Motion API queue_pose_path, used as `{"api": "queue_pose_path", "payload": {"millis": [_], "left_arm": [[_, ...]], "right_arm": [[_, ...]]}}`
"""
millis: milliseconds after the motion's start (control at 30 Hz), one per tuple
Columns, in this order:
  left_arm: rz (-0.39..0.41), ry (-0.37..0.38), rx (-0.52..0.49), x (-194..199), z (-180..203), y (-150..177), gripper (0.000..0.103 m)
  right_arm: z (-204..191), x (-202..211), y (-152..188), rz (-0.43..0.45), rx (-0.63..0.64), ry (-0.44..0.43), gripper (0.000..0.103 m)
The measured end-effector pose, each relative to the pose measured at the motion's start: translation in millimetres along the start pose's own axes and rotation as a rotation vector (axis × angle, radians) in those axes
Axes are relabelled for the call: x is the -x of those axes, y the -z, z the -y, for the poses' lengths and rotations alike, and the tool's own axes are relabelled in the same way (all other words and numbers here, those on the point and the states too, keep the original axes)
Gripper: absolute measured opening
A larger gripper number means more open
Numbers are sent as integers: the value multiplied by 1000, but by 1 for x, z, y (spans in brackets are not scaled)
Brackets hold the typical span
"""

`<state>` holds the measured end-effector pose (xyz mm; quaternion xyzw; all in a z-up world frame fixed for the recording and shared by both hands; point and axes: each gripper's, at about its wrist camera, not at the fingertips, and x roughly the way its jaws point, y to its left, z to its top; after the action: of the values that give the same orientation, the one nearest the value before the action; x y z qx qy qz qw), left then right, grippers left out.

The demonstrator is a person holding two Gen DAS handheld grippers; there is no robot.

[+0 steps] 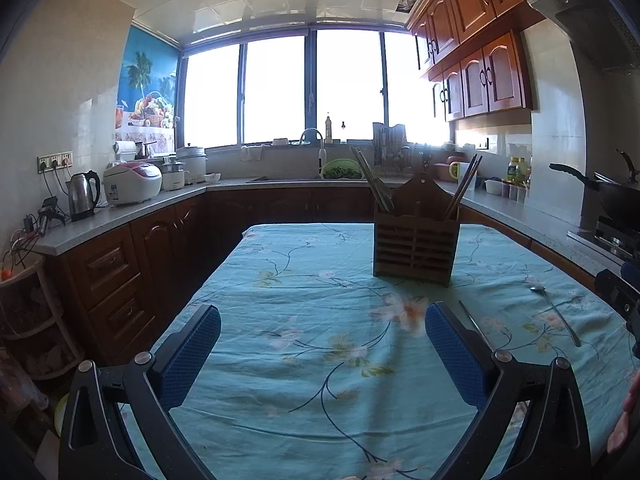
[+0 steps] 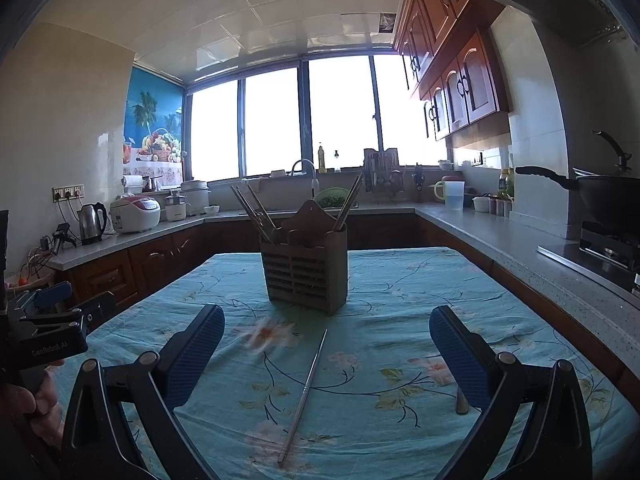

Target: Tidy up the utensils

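A brown wooden utensil holder (image 1: pixel 416 244) with chopsticks (image 1: pixel 370 184) in it stands on the table; it also shows in the right wrist view (image 2: pixel 306 272). A metal chopstick (image 2: pixel 304 394) lies on the cloth between my right gripper's fingers; it shows in the left wrist view (image 1: pixel 474 322) too. A metal spoon (image 1: pixel 556 314) lies to the right; its handle end (image 2: pixel 461 400) pokes out behind my right finger. My left gripper (image 1: pixel 322 354) is open and empty above the cloth. My right gripper (image 2: pixel 326 358) is open and empty.
The table wears a teal floral cloth (image 1: pixel 304 280). Kitchen counters ring the table: kettle (image 1: pixel 83 196) and rice cooker (image 1: pixel 132 182) at left, sink (image 1: pixel 288 178) at the back, wok (image 1: pixel 612 196) on the stove at right. My left gripper shows at the right wrist view's left edge (image 2: pixel 48 324).
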<state>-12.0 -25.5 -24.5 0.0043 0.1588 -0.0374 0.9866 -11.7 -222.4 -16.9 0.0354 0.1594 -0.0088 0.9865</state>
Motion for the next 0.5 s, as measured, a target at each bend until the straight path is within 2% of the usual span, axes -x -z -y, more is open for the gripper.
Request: {"api": "queue_pose_path", "payload": {"millis": [500], "left_arm": [[0, 15, -22, 2, 0, 3, 102]], "right_arm": [[7, -3, 10, -18, -12, 21, 103]]}}
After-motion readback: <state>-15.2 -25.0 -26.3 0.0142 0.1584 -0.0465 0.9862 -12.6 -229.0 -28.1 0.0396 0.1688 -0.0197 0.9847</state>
